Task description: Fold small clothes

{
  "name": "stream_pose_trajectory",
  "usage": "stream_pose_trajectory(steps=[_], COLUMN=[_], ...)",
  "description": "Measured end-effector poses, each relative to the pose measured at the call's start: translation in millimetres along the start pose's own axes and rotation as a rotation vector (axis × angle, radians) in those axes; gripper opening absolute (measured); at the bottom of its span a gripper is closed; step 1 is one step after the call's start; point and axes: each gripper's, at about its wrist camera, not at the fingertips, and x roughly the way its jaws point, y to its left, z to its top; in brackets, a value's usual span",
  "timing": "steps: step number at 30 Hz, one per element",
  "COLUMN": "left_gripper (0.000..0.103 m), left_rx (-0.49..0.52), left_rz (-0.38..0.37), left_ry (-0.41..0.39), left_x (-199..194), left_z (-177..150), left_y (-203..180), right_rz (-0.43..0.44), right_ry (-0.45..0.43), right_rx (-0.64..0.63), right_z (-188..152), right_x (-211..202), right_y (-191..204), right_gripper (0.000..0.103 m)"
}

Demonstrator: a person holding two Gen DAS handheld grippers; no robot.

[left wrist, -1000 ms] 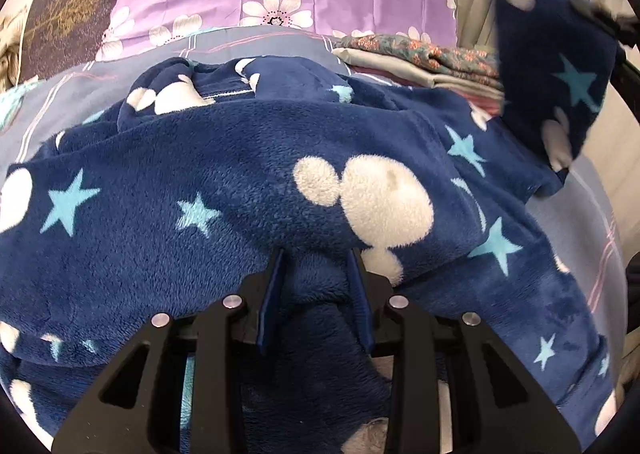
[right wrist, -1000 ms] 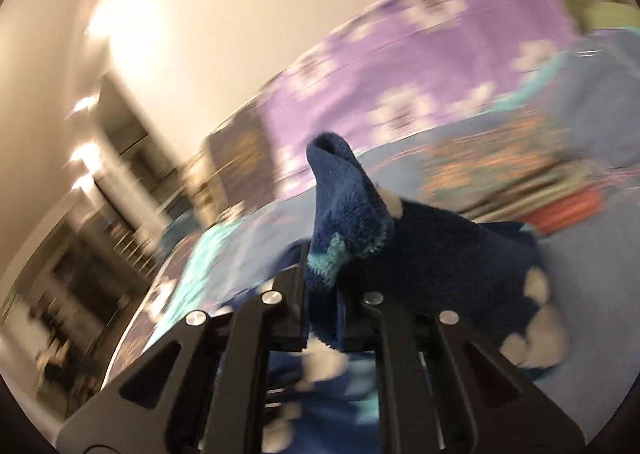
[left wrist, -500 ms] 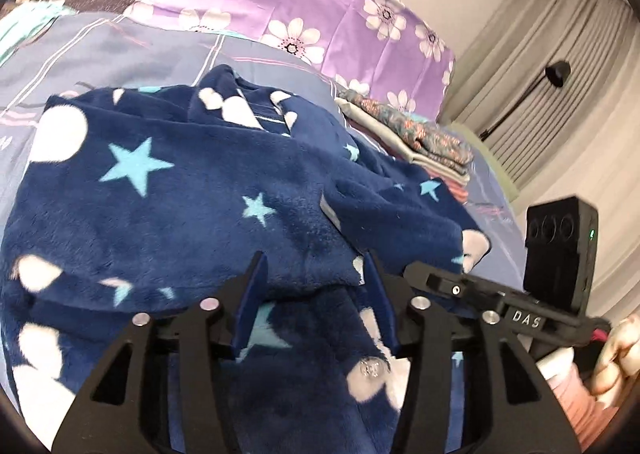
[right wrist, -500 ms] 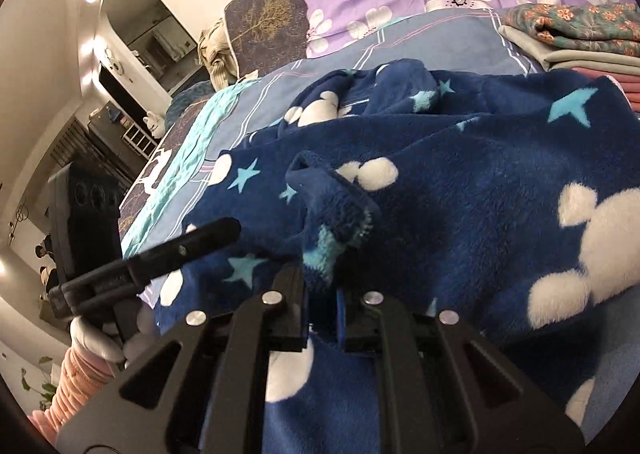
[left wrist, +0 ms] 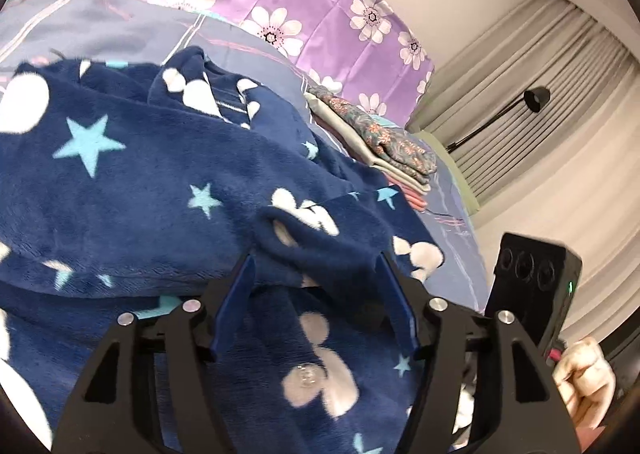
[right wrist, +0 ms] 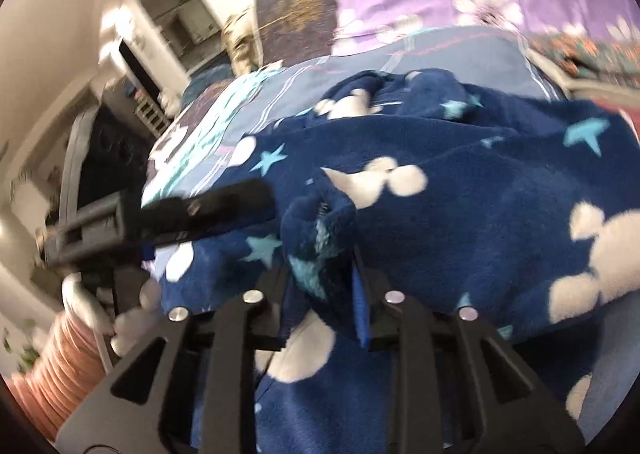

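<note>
A dark blue fleece garment (left wrist: 152, 181) with light blue stars and white mouse heads lies spread on the bed; it also shows in the right wrist view (right wrist: 480, 205). My left gripper (left wrist: 314, 266) is open, its blue pads (left wrist: 236, 294) wide apart over a folded-in flap of the fleece. My right gripper (right wrist: 320, 254) has opened partway, with a bunched fold of the fleece (right wrist: 316, 230) loose between its fingers. The left gripper's black finger (right wrist: 208, 209) shows at the left of the right wrist view.
A stack of folded clothes (left wrist: 376, 141) lies beyond the garment on the blue-grey bedsheet (left wrist: 100, 25). A purple flowered pillow (left wrist: 320, 5) is at the head of the bed. Curtains (left wrist: 540, 101) and a black lamp (left wrist: 536, 97) stand at the right.
My right gripper brought the fleece corner down over the garment and has opened from shut. My left gripper has widened and let go of the fabric.
</note>
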Motion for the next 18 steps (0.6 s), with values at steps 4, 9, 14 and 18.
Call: stream_pose_trajectory(steps=[4,9,14,18], left_gripper=[0.067,0.067,0.075,0.062], left_rx=[-0.05,-0.114,-0.174,-0.153], left_rz=[-0.009,0.0,-0.053,-0.011], left_ry=[0.054,0.129,0.133,0.163], left_x=[9.6,27.2,35.6,52.2], left_z=[-4.7,-12.2,-10.0,-8.2], left_y=[5.2,4.7,-2.1,-11.5], right_rz=[-0.047,-0.079,-0.126,-0.126], right_ry=[0.032,0.021,0.024,0.028], right_rx=[-0.034,-0.06,-0.156,-0.184], right_z=[-7.8,-17.2,-21.9,-23.4], right_x=[5.9,3.5,6.2,10.0], right_y=[3.5,7.2,24.0,30.1], right_gripper=[0.026,0.022,0.022,0.022])
